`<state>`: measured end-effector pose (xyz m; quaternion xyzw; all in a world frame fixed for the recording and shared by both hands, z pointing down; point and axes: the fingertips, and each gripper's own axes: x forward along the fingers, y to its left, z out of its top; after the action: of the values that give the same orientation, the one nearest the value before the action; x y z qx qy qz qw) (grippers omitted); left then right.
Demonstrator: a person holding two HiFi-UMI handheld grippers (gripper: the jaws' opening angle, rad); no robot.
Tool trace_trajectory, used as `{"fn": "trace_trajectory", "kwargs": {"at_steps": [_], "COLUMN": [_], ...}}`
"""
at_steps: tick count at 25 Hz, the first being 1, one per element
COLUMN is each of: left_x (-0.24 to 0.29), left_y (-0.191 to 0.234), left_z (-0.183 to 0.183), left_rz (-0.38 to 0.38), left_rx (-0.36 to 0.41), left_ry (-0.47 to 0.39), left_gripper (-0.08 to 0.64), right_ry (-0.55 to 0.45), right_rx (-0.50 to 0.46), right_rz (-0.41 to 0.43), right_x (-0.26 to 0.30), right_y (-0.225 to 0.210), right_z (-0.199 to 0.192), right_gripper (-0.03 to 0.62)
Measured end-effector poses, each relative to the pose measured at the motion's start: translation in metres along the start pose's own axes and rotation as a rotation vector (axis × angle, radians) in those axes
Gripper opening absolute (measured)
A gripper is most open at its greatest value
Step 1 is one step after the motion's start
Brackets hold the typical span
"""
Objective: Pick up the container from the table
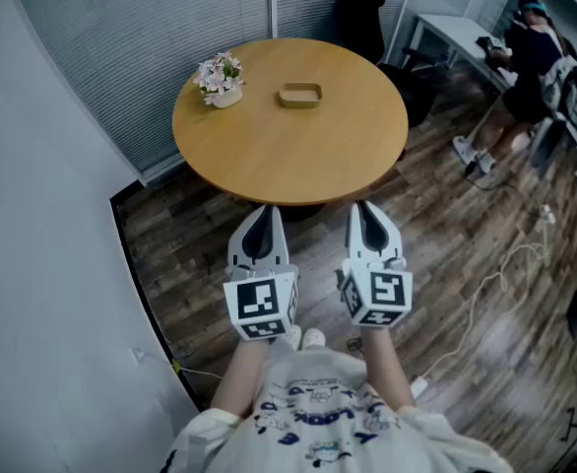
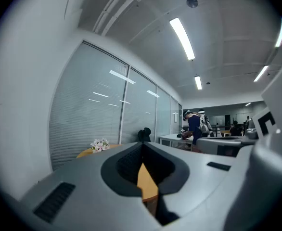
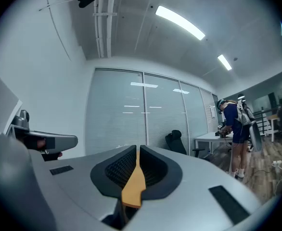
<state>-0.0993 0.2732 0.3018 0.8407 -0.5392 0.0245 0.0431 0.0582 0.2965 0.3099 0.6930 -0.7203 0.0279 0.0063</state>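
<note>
The container (image 1: 299,95) is a small, shallow tan tray lying on the far half of the round wooden table (image 1: 288,156). In the head view both grippers are held over the floor at the table's near edge, well short of the container. My left gripper (image 1: 259,215) has its jaws together with nothing between them, and so does my right gripper (image 1: 367,211). In the left gripper view, the left gripper (image 2: 142,146) shows only a sliver of tabletop (image 2: 146,177) past its pads. The right gripper (image 3: 138,149) shows the same in its own view. Neither gripper view shows the container.
A pot of pale flowers (image 1: 220,79) stands on the table's far left. A black office chair (image 1: 359,18) sits behind the table, against the blinds. A person (image 1: 525,57) works at a white desk (image 1: 456,33) at the right. Cables (image 1: 505,264) trail over the wooden floor.
</note>
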Motion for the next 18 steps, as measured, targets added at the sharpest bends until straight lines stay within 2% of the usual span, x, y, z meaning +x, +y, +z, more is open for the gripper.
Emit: {"fn": "trace_trajectory", "kwargs": {"at_steps": [18], "left_x": [0.016], "left_y": [0.013], "left_z": [-0.007], "left_rz": [-0.016], "left_rx": [-0.018], "left_ry": [0.007], "left_gripper": [0.003], "right_ry": [0.024], "right_rx": [0.017], "right_rz": [-0.002], "right_x": [0.023], "right_y": [0.007], "right_z": [-0.011], "right_gripper": [0.025]}}
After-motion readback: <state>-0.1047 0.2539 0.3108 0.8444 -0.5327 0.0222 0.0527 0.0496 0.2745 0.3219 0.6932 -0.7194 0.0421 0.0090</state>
